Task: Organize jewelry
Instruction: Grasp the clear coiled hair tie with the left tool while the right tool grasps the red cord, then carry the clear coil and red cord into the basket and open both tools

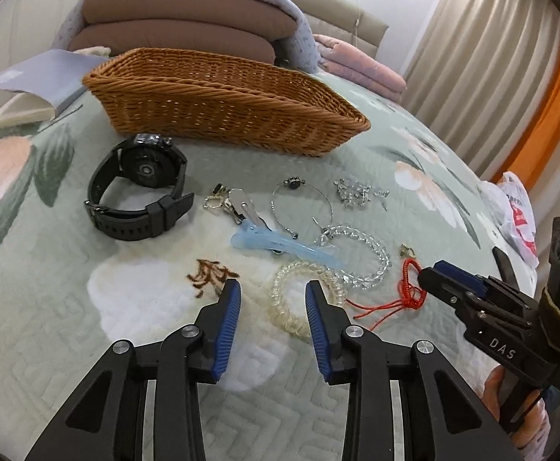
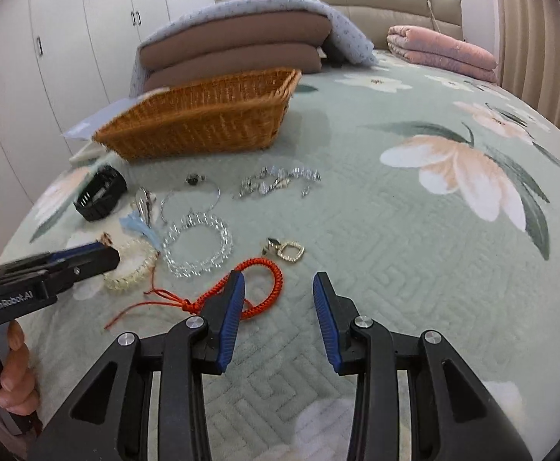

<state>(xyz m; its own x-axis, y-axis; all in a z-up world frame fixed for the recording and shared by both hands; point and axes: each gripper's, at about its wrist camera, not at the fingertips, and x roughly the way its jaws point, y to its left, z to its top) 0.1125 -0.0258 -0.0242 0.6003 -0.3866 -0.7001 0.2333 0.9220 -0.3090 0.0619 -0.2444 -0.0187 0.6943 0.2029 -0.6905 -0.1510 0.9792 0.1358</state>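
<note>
Now both my grippers, left (image 1: 273, 303) and right (image 2: 278, 299), hang half-open and empty over the jewelry, aiming for the wicker basket (image 1: 218, 103).

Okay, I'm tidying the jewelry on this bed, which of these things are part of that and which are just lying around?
Part of the job:
wicker basket
black watch
blue hair clip
clear bead bracelet
spiral hair tie
red cord bracelet
silver chain pile

Just lying about:
folded brown cushions
pink blanket
booklet
plastic bag
</note>
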